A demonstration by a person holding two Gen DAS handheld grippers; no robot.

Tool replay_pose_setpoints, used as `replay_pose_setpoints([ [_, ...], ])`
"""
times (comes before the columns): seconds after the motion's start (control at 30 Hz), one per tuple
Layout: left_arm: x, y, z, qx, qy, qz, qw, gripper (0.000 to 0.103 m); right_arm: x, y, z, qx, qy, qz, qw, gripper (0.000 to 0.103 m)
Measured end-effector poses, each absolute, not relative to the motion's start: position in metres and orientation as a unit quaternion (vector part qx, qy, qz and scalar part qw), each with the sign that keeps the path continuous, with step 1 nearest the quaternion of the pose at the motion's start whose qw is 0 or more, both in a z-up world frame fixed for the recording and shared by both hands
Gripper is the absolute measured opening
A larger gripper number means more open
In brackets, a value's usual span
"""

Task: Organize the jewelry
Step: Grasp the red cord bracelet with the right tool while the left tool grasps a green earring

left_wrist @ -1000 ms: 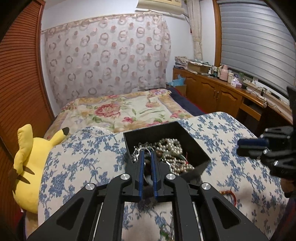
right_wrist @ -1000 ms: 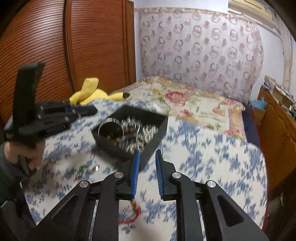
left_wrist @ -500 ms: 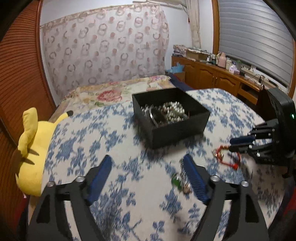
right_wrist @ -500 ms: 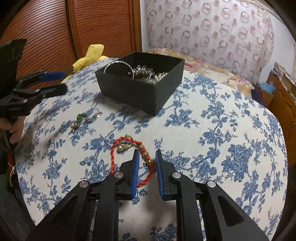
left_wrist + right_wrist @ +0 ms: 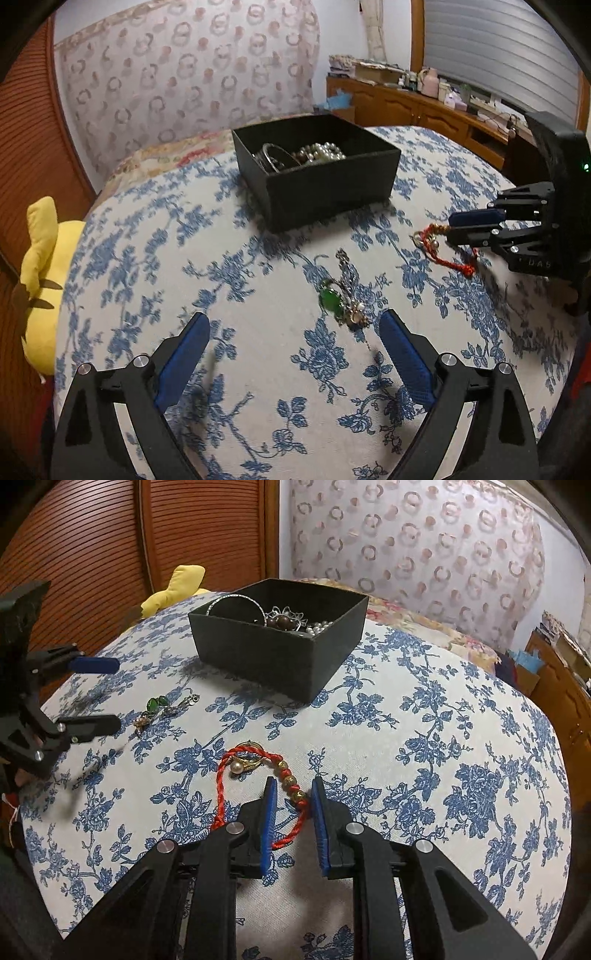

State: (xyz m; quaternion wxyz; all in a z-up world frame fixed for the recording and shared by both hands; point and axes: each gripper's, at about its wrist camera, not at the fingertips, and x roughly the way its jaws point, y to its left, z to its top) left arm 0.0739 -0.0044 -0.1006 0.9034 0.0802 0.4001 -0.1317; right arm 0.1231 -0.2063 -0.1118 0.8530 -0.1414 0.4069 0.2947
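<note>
A black box [image 5: 325, 177] [image 5: 280, 638] holding pearls and bangles stands on the blue-flowered tablecloth. A green-stone chain piece [image 5: 341, 301] [image 5: 160, 707] lies on the cloth just ahead of my wide-open left gripper [image 5: 295, 334] [image 5: 96, 694]. A red cord bracelet with gold beads [image 5: 255, 775] [image 5: 443, 251] lies beside a pearl ring [image 5: 242, 764]. My right gripper [image 5: 293, 788] [image 5: 452, 225] is partly open, its fingers straddling the bracelet's beaded side, low on the cloth.
A yellow plush toy [image 5: 44, 266] [image 5: 177, 587] sits off the table's left edge. A bed [image 5: 166, 151] lies behind the table, and wooden cabinets [image 5: 424, 110] line the right wall. The round table edge [image 5: 554, 812] curves away on the right.
My left gripper left the box, opened wide and dropped toward the green chain piece. My right gripper came down over the red bracelet and opened a little around it.
</note>
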Motion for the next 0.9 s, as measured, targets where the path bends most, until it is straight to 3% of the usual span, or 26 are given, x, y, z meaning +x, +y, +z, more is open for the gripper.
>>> replay_pose_setpoints([
  [0.1,0.073,-0.008,-0.102,0.076,0.404,-0.137,0.901,0.089,0.123,-0.204,-0.112,-0.141,0.408,0.312,0.846,0.038],
  [0.2,0.072,-0.016,-0.102,0.077,0.406,-0.144,0.899,0.089,0.119,-0.198,-0.113,-0.162,0.4,0.297,0.852,0.043],
  [0.27,0.073,-0.021,-0.103,0.077,0.408,-0.149,0.897,0.079,0.118,-0.198,-0.113,-0.164,0.399,0.291,0.854,0.045],
  [0.33,0.075,-0.026,-0.105,0.079,0.415,-0.149,0.894,0.058,0.121,-0.201,-0.114,-0.153,0.404,0.295,0.852,0.045],
  [0.6,0.073,-0.031,-0.105,0.083,0.418,-0.142,0.894,0.019,0.121,-0.201,-0.114,-0.15,0.405,0.294,0.853,0.045],
  [0.9,0.067,-0.013,-0.105,0.077,0.419,-0.125,0.896,0.018,0.121,-0.201,-0.114,-0.15,0.404,0.294,0.853,0.045],
])
